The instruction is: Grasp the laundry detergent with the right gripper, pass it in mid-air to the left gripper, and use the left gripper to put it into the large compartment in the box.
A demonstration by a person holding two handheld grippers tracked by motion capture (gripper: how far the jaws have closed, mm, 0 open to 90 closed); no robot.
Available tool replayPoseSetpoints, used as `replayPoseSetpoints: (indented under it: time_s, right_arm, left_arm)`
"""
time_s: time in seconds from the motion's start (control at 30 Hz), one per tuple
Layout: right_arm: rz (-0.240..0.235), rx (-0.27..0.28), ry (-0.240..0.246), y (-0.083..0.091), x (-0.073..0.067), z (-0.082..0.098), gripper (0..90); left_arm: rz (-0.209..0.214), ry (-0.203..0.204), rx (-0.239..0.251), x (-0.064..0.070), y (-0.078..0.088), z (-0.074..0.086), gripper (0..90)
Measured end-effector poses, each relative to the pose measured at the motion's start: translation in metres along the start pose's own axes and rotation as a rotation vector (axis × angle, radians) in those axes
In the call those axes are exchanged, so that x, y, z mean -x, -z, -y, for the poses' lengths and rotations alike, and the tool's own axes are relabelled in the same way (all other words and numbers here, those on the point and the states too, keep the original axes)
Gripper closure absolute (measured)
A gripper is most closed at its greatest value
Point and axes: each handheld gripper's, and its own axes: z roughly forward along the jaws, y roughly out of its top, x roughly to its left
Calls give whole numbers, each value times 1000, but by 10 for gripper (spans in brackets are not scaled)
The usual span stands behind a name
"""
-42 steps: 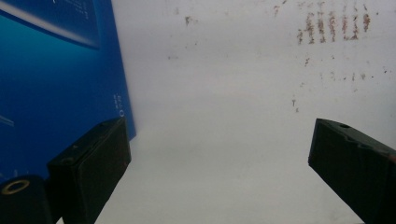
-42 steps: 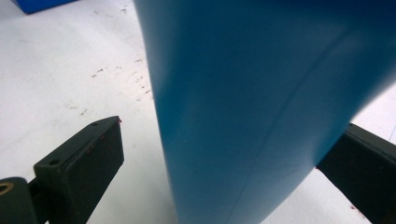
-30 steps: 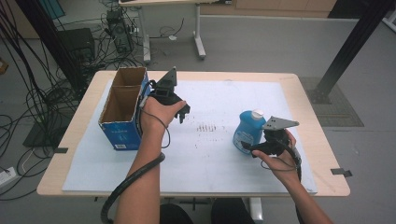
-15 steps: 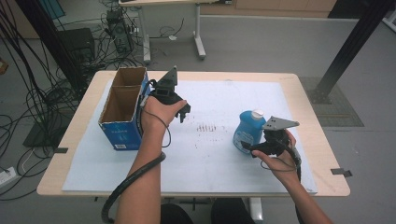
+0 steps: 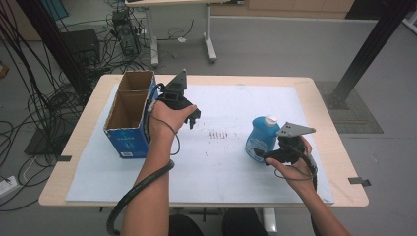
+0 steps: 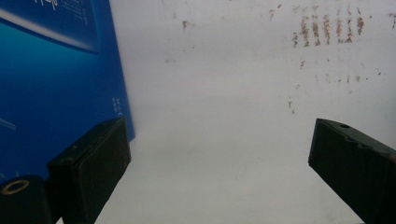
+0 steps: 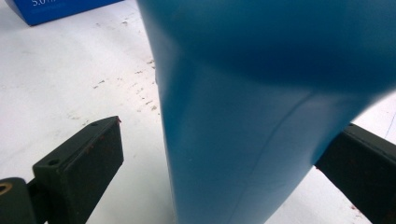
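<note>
At about four o'clock on the white-covered wooden surface (image 5: pixel 221 172), a blue plastic bottle with a white cap (image 5: pixel 262 137), standing upright. Just beside it on its four-o'clock side, the right gripper (image 5: pixel 263 156), held in a hand and topped by a grey three-cornered plate, jaws spread wide on either side of the bottle's lower body; in the right gripper view the blue wall of the bottle (image 7: pixel 261 116) rising between them, a clear gap at the left jaw, the right jaw close against or touching the bottle, contact not certain. At ten o'clock on the surface, an open-topped blue cardboard box with a brown inside (image 5: pixel 129 114), well apart from the bottle. Just at its three-o'clock side, the left gripper (image 5: pixel 193 117), jaws open and holding nothing, in the left gripper view one jaw near the box's blue side (image 6: pixel 56 84) above bare white sheet. Between box and bottle, a patch of small brown marks (image 5: pixel 219 133) on the sheet.
</note>
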Motion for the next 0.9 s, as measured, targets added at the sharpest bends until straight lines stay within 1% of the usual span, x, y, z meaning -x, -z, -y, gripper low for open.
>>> replayPoseSetpoints:
  time_s: [0.47, 0.83, 0.9]
  right_arm:
    - [-6, 4, -4, -2, 0, 0, 19]
    - [-9, 6, -6, -4, -1, 0, 19]
    - [-7, 7, -8, -4, -1, 0, 19]
  left_arm:
    - [-2, -4, 2, 1, 1, 0, 61]
    - [4, -18, 3, 6, 1, -1, 61]
    - [5, -14, 4, 6, 1, -1, 61]
